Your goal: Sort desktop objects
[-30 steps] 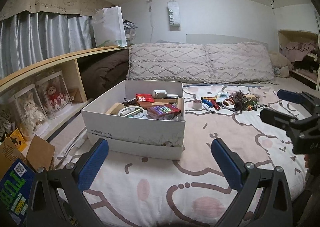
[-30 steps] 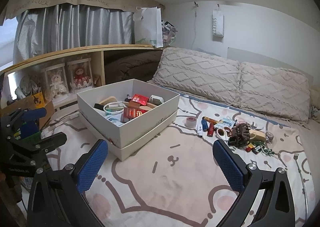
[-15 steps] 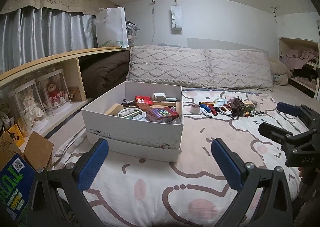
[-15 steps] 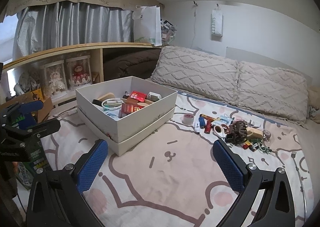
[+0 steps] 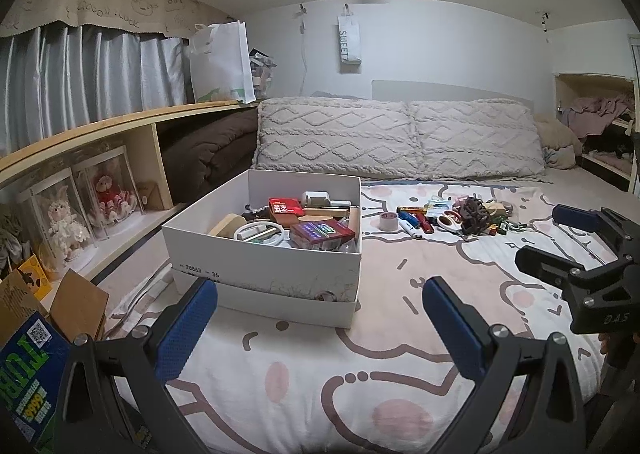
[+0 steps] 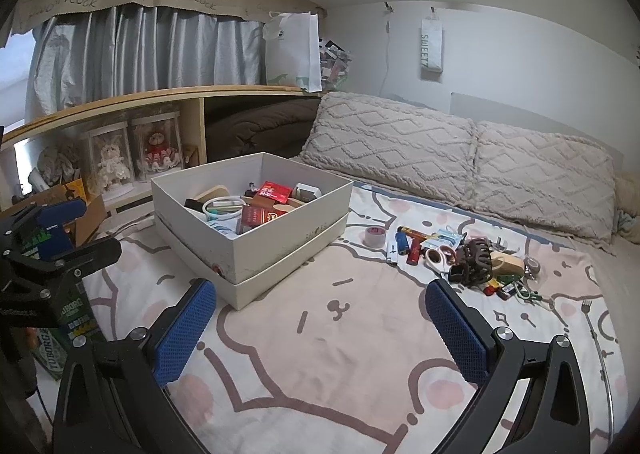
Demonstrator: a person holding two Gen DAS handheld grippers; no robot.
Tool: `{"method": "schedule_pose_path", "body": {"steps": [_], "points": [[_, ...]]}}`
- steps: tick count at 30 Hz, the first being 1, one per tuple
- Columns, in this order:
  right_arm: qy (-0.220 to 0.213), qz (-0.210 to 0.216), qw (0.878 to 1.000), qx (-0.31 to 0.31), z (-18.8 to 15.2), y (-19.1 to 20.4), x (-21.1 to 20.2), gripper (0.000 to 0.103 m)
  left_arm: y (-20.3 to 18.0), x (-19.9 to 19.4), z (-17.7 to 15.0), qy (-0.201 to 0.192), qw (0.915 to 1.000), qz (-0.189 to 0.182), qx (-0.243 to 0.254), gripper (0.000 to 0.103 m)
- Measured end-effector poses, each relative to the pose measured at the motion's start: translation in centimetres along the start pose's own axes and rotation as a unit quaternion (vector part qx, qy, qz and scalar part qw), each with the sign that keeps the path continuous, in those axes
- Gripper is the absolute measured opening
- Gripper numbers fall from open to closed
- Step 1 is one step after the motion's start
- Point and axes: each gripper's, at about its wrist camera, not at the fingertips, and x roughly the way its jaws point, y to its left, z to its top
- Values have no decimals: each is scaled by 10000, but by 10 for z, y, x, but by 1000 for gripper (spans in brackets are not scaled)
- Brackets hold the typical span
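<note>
A white cardboard box (image 5: 264, 266) (image 6: 276, 250) sits on the bed, holding several items such as a red pack (image 6: 274, 192) and a white ring (image 6: 222, 206). To its right lies a pile of small objects: a tape roll (image 5: 388, 221) (image 6: 375, 235), lighters (image 6: 402, 242), scissors (image 6: 438, 256) and a brown hair claw (image 5: 474, 212) (image 6: 476, 258). My left gripper (image 5: 320, 318) is open and empty, low in front of the box. My right gripper (image 6: 320, 318) is open and empty, well short of the pile. Each gripper shows in the other's view, the right (image 5: 580, 250) and the left (image 6: 52, 238).
Two knitted pillows (image 5: 400, 142) lie against the back wall. A wooden shelf (image 5: 100, 130) with boxed dolls (image 5: 64, 222) runs along the left. Cardboard boxes (image 5: 28, 338) stand at the lower left. The bed sheet (image 6: 340, 354) lies between the grippers and the objects.
Both grippers have drawn back and risen slightly, so the box and pile look smaller and farther. Both stay open and empty.
</note>
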Motion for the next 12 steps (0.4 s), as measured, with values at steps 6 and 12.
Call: {"method": "schedule_pose_path", "body": {"steps": [6,12], "points": [[8,-5,10000,-2,0,-1,0,103,-1,0,0,8,10000,-30,47,103],[1,3,10000,39,-1,-4,-1,103,-5,2,0,27,10000,-49,51,103]]}}
